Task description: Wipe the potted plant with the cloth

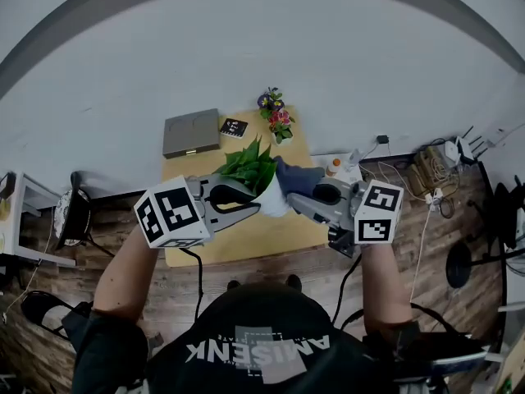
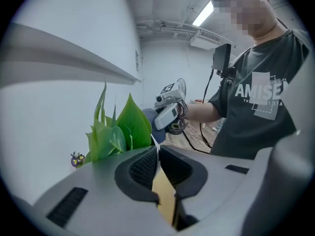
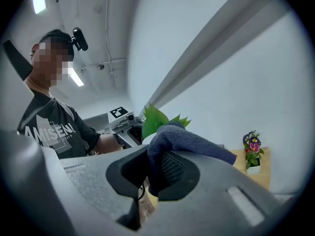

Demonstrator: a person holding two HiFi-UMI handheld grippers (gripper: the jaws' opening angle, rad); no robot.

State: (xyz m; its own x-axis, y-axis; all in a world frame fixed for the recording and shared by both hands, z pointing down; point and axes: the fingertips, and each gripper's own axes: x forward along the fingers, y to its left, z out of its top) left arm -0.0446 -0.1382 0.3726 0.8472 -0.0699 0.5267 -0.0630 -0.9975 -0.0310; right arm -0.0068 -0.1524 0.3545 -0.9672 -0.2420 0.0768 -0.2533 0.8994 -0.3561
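Seen from above, a person holds two claws over a small wooden table (image 1: 246,240), their tips pointing toward each other. The left claw (image 2: 157,151) is almost shut, its black ribbed pads pinching the thin white rim of the potted plant (image 2: 123,127). The plant's broad green leaves rise just past this claw's tips and a little to their left. The right claw (image 3: 158,167) is clamped on a dark blue cloth (image 3: 189,140), which bunches between the pads and drapes over the claw's upper jaw. The leaves stand directly beyond this claw, between it and the left claw, and the cloth sits right up against the plant's side. Whether the pot rests on the table or hangs above it cannot be told. Past both claws, at the table's far edge, is a small pot of purple and pink flowers (image 1: 276,115). A flat grey box (image 1: 191,133) lies beyond the left claw, with a small black card (image 1: 234,127) beside it. A bottle with an orange cap (image 1: 332,167) stands just beyond the right claw. Further out on that side, cables and plugs (image 1: 435,171) lie tangled on the wooden floor.
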